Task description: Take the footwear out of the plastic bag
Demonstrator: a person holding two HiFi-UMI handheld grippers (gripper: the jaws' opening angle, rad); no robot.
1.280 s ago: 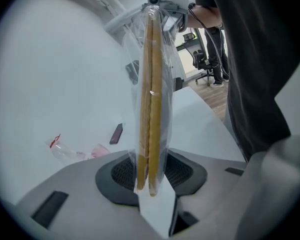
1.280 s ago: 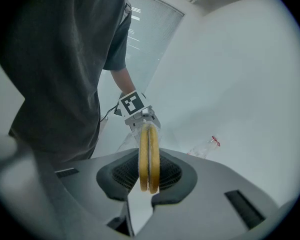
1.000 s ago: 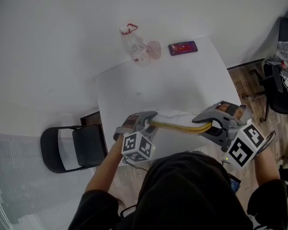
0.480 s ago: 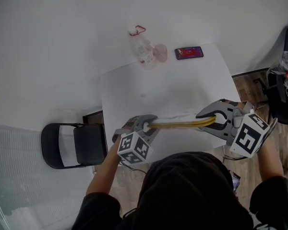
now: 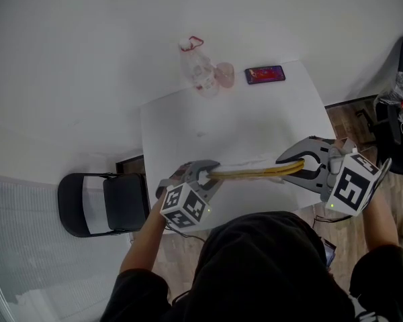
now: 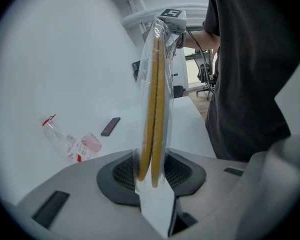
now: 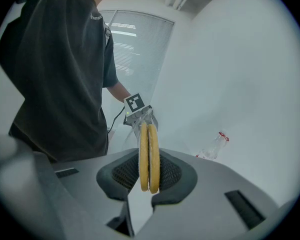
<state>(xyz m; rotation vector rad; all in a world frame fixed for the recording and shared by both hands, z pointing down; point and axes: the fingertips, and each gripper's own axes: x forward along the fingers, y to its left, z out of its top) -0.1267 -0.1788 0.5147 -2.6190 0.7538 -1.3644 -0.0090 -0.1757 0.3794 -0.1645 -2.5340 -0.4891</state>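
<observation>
- The left gripper (image 5: pixel 205 174) has its jaws pinching one end of the yellow slippers (image 5: pixel 252 173), which sit inside the clear plastic bag (image 6: pixel 157 44).
- The right gripper (image 5: pixel 294 167) has its jaws pinching the other end.
- The slippers are held level above the white table (image 5: pixel 255 119).

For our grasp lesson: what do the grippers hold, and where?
A pair of yellow slippers: the left gripper pinches one end through the plastic bag, the right gripper the opposite end.
</observation>
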